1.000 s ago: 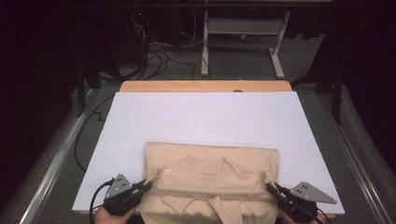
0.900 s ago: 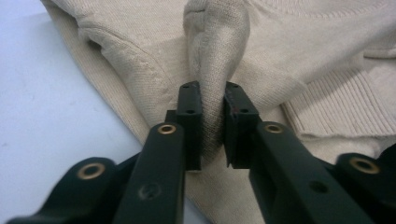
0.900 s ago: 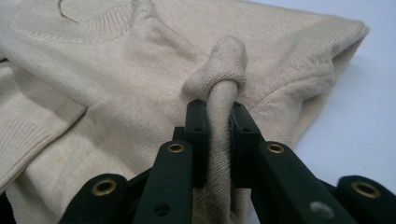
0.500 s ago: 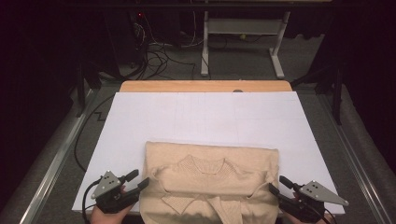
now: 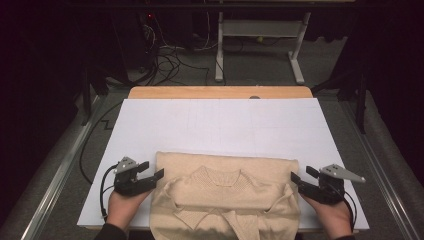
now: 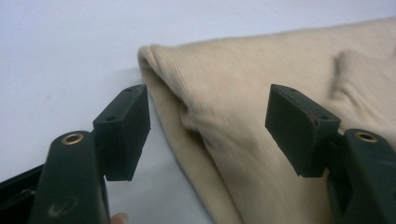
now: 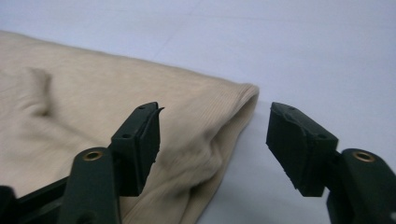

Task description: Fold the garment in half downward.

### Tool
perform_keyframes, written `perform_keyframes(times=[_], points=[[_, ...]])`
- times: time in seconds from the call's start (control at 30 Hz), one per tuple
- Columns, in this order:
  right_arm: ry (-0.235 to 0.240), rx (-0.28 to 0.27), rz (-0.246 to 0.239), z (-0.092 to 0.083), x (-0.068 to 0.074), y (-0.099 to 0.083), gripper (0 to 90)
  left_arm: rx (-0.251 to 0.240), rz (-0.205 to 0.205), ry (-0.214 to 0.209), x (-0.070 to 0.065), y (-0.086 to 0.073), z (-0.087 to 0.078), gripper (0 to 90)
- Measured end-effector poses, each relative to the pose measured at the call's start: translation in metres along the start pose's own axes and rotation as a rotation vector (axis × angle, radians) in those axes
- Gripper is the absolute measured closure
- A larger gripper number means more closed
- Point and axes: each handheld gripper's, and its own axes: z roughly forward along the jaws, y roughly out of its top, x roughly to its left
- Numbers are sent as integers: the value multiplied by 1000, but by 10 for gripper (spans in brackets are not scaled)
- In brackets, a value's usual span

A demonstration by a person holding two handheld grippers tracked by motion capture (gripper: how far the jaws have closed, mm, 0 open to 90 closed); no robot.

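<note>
Jaws on both my grippers just been opening, nothing clamped now: left gripper (image 5: pixel 150 170) and right gripper (image 5: pixel 303 174) each spread wide, off cloth. One beige sweater (image 5: pixel 225 197) folded at near edge of white surface (image 5: pixel 220 125), between two grippers, a folded corner ahead of each.

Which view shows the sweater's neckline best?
The high view: the beige sweater lies folded on the white sheet, its whole neckline facing the camera. The left gripper view and right gripper view show just its ribbed corners, blurred.
</note>
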Motion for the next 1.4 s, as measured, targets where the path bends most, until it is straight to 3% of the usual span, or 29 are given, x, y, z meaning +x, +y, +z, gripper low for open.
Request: perform_keyframes(times=[0.13,0.2,0.27,0.4,0.5,0.67,0.73,0.83,1.1,1.27,1.4], points=[[-4,61,26,24,-5,10,298,55,-58,-13,7,10,23,303],[8,90,36,33,-6,11,292,80,-63,-16,8,13,30,303],[3,113,43,39,-7,11,292,93,-98,-25,9,16,36,303],[10,132,48,44,-8,12,367,114,-127,-23,10,20,40,309],[21,137,16,46,-4,12,501,128,-100,-15,6,20,42,403],[79,146,31,48,-2,13,720,132,-88,-50,6,19,45,679],[85,149,37,49,-1,14,762,128,-72,-45,5,19,45,719],[69,140,4,48,1,15,789,116,-38,-28,3,20,43,749],[10,92,-32,50,3,21,820,49,-17,0,4,31,42,772],[-26,62,-69,53,5,33,833,34,7,25,5,43,44,775],[-41,36,-93,58,3,46,835,20,3,34,10,56,47,775]])
